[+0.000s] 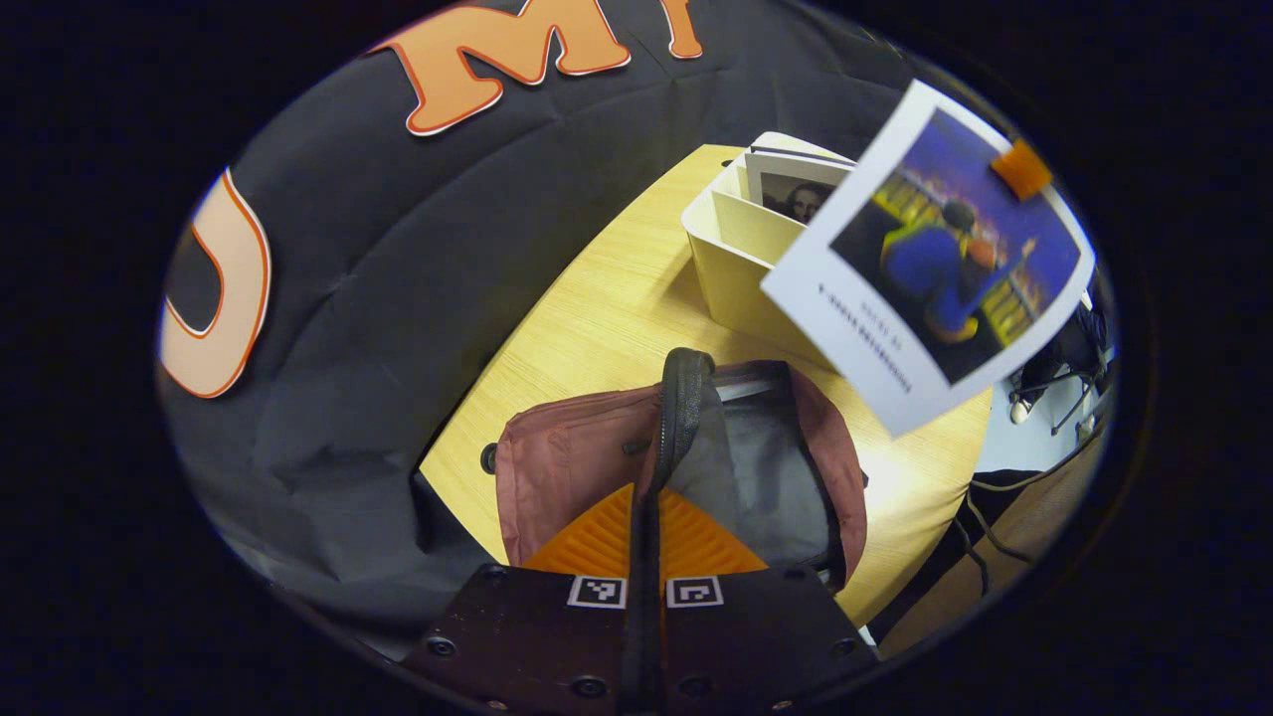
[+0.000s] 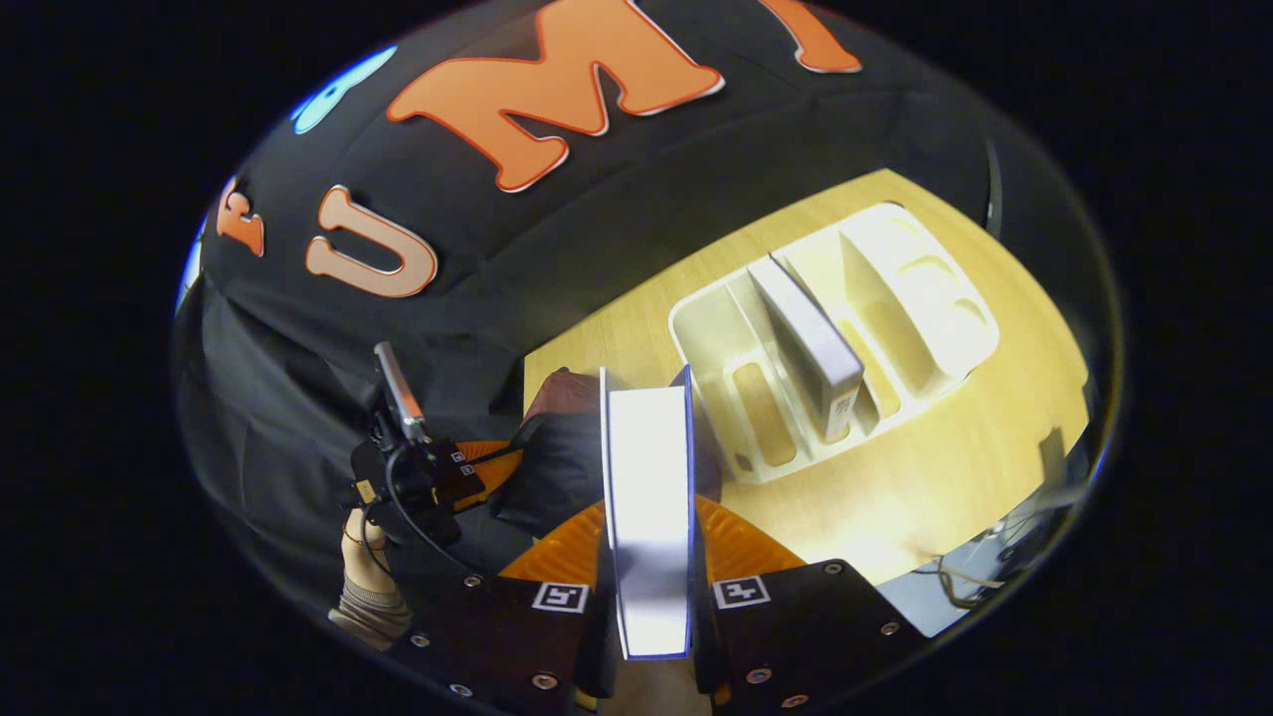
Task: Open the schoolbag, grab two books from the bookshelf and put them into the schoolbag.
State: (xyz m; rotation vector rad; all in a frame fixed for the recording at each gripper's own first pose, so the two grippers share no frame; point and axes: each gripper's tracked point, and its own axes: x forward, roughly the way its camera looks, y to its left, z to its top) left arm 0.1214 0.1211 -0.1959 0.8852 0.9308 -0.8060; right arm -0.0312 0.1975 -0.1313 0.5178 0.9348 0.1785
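Right gripper [image 2: 651, 597]: clamped on a blue-edged book [image 2: 648, 497], above the schoolbag [image 2: 567, 447] | left gripper [image 1: 646, 567]: pinching the schoolbag's strap [image 1: 681, 408], mouth held open | bookshelf [image 2: 845, 338]: ahead, one book [image 2: 811, 343] standing inside.

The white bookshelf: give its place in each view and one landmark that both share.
Left gripper view: the white bookshelf stands upper right of centre on the wooden table, partly behind the held book.
Right gripper view: it lies right of centre, one book standing in a slot.
Shared landmark: the maroon schoolbag, below the shelf in the left gripper view, left of it in the right gripper view.
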